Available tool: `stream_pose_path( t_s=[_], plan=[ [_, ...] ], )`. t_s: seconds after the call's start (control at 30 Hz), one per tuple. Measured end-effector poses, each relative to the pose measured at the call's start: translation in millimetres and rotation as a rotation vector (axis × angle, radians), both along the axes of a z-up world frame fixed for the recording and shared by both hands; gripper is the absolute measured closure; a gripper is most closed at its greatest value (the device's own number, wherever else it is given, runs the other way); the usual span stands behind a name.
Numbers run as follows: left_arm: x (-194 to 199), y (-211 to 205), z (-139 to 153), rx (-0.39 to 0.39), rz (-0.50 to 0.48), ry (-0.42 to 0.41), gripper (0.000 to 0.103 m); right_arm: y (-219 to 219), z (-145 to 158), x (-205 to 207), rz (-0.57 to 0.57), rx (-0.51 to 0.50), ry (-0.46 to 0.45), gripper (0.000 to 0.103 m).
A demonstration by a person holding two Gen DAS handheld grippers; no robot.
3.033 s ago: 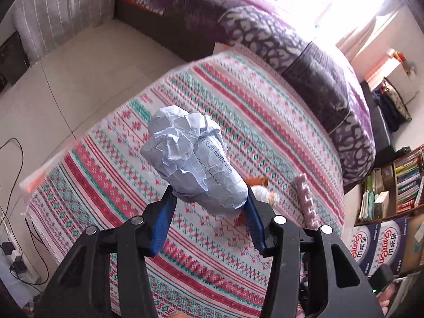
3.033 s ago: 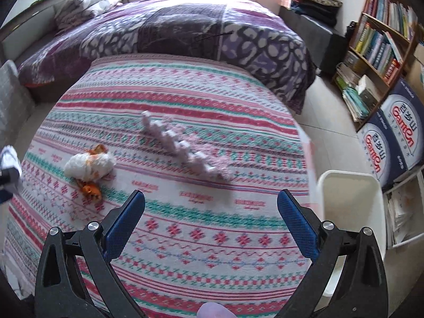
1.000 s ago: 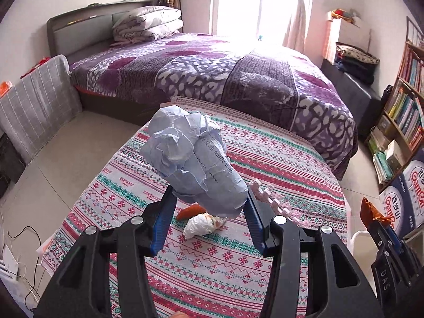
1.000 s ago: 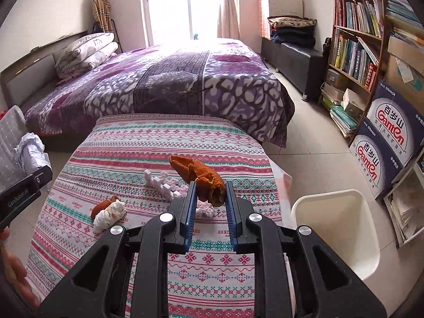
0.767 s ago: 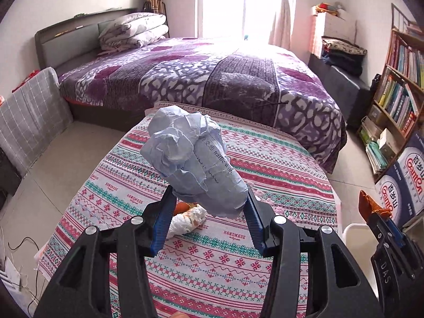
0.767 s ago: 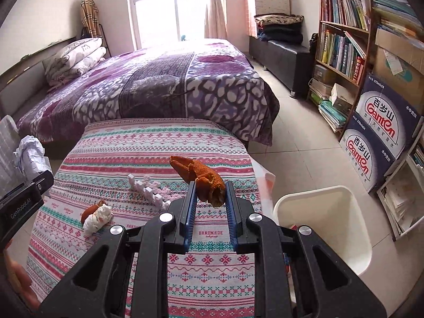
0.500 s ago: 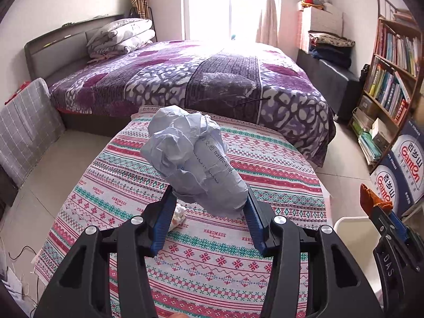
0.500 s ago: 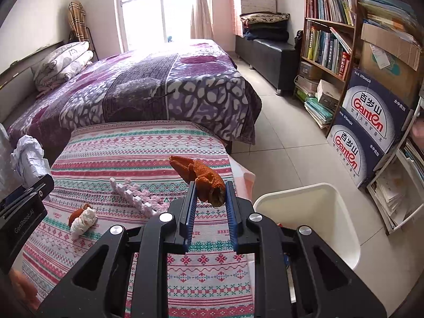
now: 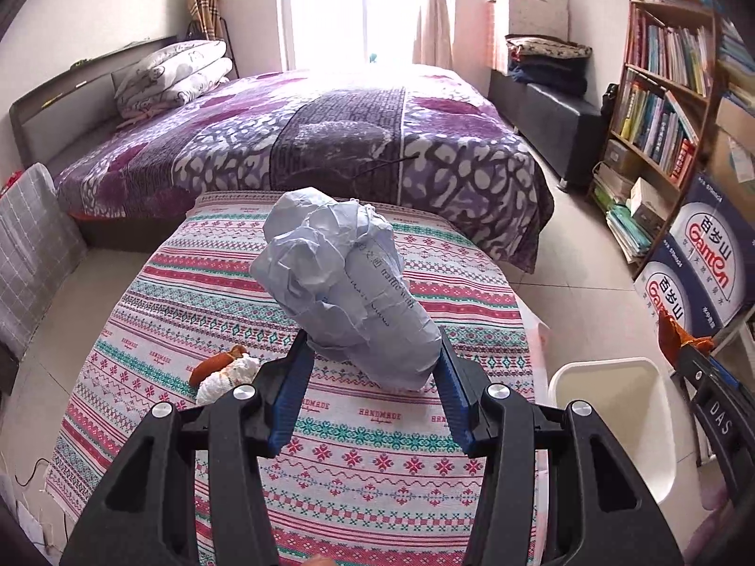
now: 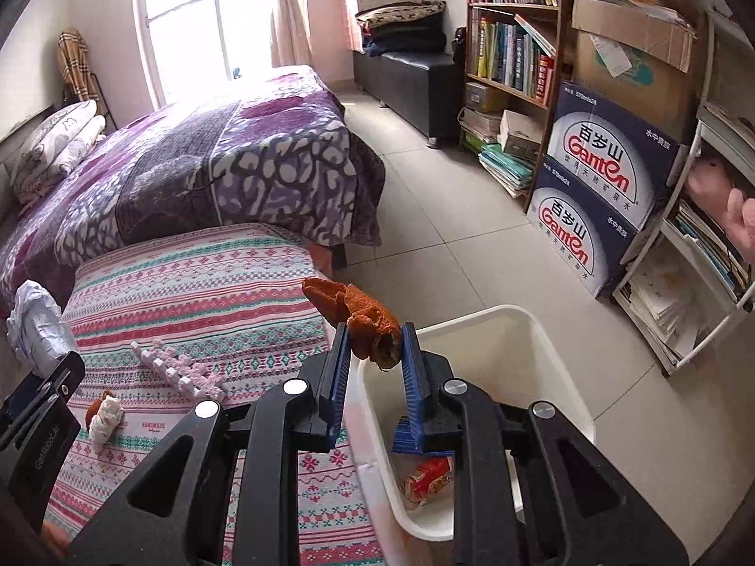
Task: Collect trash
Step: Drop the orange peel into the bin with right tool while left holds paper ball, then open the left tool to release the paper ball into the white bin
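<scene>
My left gripper [image 9: 373,358] is shut on a crumpled ball of white paper [image 9: 339,287] and holds it above the striped patterned cloth [image 9: 198,283]. My right gripper [image 10: 375,353] is shut on an orange peel [image 10: 358,313], held over the near left rim of the white bin [image 10: 542,353]. A red wrapper [image 10: 427,474] lies inside the bin. The bin also shows at the right of the left wrist view [image 9: 613,415]. A white tissue wad with orange peel [image 9: 222,372] and a pink-white foam strip [image 10: 181,370] lie on the cloth.
A bed with a purple quilt [image 9: 330,132] stands behind the cloth. A bookshelf [image 10: 509,56] and stacked Ganten boxes [image 10: 599,184] line the right wall. A black bench [image 10: 406,85] sits by the window. The bin stands on tile floor [image 10: 448,226].
Both grippers have swung right with their loads. The right gripper has moved from above the cloth to over the bin's rim. The paper ball and peel remain gripped.
</scene>
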State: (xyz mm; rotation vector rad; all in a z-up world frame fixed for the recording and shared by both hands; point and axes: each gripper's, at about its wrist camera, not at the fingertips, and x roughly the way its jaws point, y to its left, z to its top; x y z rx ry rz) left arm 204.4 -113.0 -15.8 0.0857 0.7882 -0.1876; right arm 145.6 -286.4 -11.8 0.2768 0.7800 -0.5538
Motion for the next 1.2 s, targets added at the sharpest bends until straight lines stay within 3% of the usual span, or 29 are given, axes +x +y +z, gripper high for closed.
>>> stream_pose_path(
  t_s=[0.33, 0.47, 0.7, 0.93, 1.2],
  plan=[
    [-11, -43, -10, -0.008, -0.089, 0.038, 0.053, -53, -4, -25, -0.152, 0.032, 0.022, 0.078],
    [-17, -63, -13, -0.019, -0.139, 0.056, 0.053, -68, -4, -37, -0.219, 0.028, 0.007, 0.047],
    [-28, -97, -24, -0.037, -0.227, 0.105, 0.053, -98, -2, -58, -0.312, 0.043, -0.030, 0.030],
    [-43, -128, -32, -0.056, -0.318, 0.148, 0.053, -122, 6, -75, -0.361, 0.052, -0.048, 0.022],
    [-50, -156, -43, -0.176, -0.449, 0.277, 0.050, -141, 9, -87, -0.415, 0.071, -0.051, 0.022]
  ],
)
